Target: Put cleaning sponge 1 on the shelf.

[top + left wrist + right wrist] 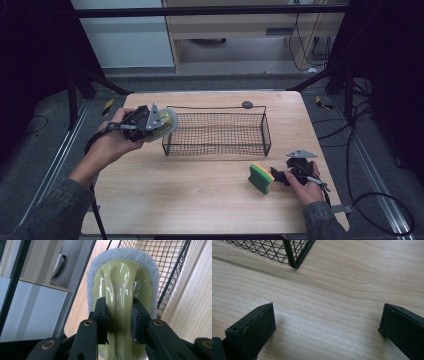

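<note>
Left of the basket [216, 133], just off its near-left corner and above the table [200, 200], your left gripper [150, 122] holds the scrubber [165, 124]. In the left gripper view the jaws are clamped on the scrubber's [122, 287] glossy olive handle ridge, one pad on each side, with the white pad [125, 253] fanning out beyond them.

Handling, as judged: light. The handle looks like hard, slick plastic, so it could slide in the pads if you tilt it fast. The fibre pad looks soft and springy, a poor place to pinch. Your hold on the narrow ridge is the right spot; keep it there.

Long axis runs along the jaws, rounded end away from you. In the high view that end points toward the basket, pad face turned down and to the right, roughly level.

Right of the basket's near-right corner, your right gripper [280, 175] rests low at the table with jaws [249, 332] wide apart and bare wood between them. The green-and-yellow sponge [261, 178] sits just beside it, on the basket side.
</note>
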`<state>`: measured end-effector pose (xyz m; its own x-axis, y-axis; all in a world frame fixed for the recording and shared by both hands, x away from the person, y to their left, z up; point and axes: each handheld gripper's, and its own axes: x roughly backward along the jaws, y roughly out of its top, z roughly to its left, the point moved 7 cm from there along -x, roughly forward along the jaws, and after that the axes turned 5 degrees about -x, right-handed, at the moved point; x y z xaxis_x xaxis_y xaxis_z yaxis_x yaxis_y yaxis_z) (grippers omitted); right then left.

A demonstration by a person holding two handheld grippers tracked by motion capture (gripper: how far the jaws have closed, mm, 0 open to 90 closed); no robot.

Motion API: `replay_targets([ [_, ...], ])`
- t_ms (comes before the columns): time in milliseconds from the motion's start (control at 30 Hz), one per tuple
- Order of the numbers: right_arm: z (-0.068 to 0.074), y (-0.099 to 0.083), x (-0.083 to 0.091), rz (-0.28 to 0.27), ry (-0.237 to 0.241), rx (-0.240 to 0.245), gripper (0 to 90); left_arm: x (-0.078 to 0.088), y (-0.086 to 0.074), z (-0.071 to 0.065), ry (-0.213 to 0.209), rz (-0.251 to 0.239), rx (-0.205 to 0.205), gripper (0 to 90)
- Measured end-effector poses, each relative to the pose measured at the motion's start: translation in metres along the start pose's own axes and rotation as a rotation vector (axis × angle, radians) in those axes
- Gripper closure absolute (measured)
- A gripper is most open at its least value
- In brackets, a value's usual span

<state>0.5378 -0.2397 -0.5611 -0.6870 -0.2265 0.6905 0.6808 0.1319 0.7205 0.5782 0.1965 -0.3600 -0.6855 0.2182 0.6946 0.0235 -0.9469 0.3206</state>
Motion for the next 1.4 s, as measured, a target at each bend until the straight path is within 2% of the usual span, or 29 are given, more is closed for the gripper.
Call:
replay_targets([
  [100, 0.000, 0.000, 0.000, 0.000, 0.000, 0.000, 0.4, -0.005, 0.004, 0.002, -0.004, 0.006, -0.022, 70.4],
  [233, 0.000, 0.000, 0.000, 0.000, 0.000, 0.000, 0.4, -0.011, 0.010, 0.003, -0.007, -0.010, -0.032, 70.4],
  [300, 0.000, 0.000, 0.000, 0.000, 0.001, 0.000, 0.4, -0.013, 0.012, 0.003, -0.015, 0.000, -0.052, 70.4],
  [700, 0.000, 0.000, 0.000, 0.000, 0.000, 0.000, 0.4, -0.023, 0.030, -0.001, -0.019, -0.013, -0.085, 70.3],
  [967, 0.000, 0.000, 0.000, 0.000, -0.001, 0.003, 0.4, -0.033, 0.041, 0.000, -0.022, -0.012, -0.120, 70.3],
  [1400, 0.000, 0.000, 0.000, 0.000, -0.001, 0.003, 0.4, -0.042, 0.049, -0.004, -0.037, -0.024, -0.132, 70.3],
])
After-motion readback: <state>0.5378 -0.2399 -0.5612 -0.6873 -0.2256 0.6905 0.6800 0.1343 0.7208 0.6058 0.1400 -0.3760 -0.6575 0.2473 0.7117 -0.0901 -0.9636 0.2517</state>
